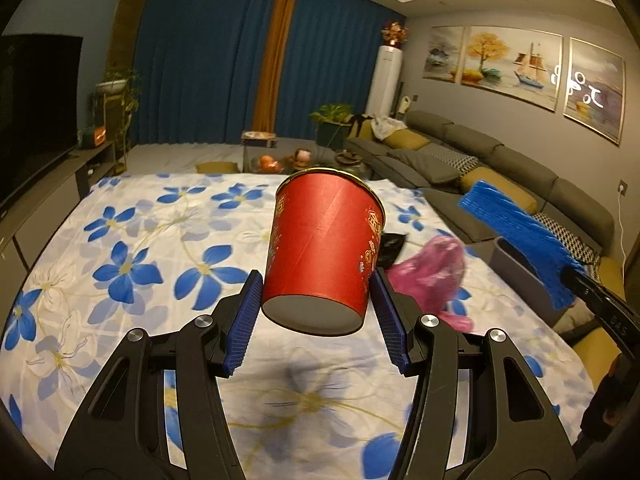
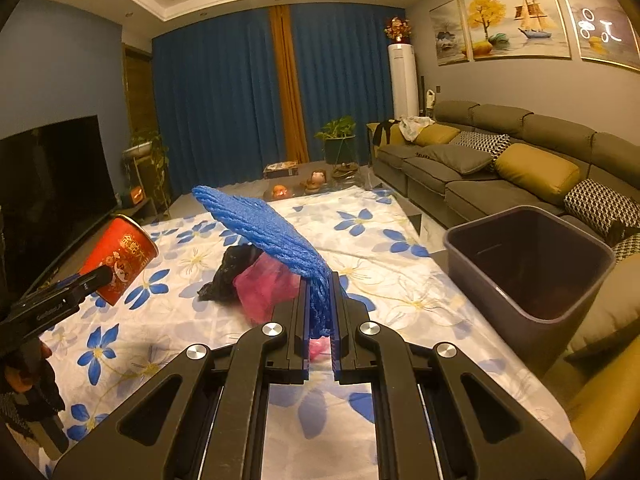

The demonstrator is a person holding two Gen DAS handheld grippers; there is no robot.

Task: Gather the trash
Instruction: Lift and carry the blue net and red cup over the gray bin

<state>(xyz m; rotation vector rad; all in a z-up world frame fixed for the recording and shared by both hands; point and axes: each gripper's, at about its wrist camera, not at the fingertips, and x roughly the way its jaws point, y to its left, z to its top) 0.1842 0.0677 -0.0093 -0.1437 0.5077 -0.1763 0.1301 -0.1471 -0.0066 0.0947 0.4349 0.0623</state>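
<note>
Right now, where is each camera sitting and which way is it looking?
Left wrist: on the left gripper, facing the curtains over the flowered sheet; its fingers grip a red paper cup.
Right wrist: on the right gripper, facing likewise; its fingers pinch blue foam netting, beside a grey bin.
Shared: cup, netting, pink bag.

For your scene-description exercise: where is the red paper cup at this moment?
The red paper cup is held off the floral cloth between the left gripper fingers, left of the pink bag.
</note>
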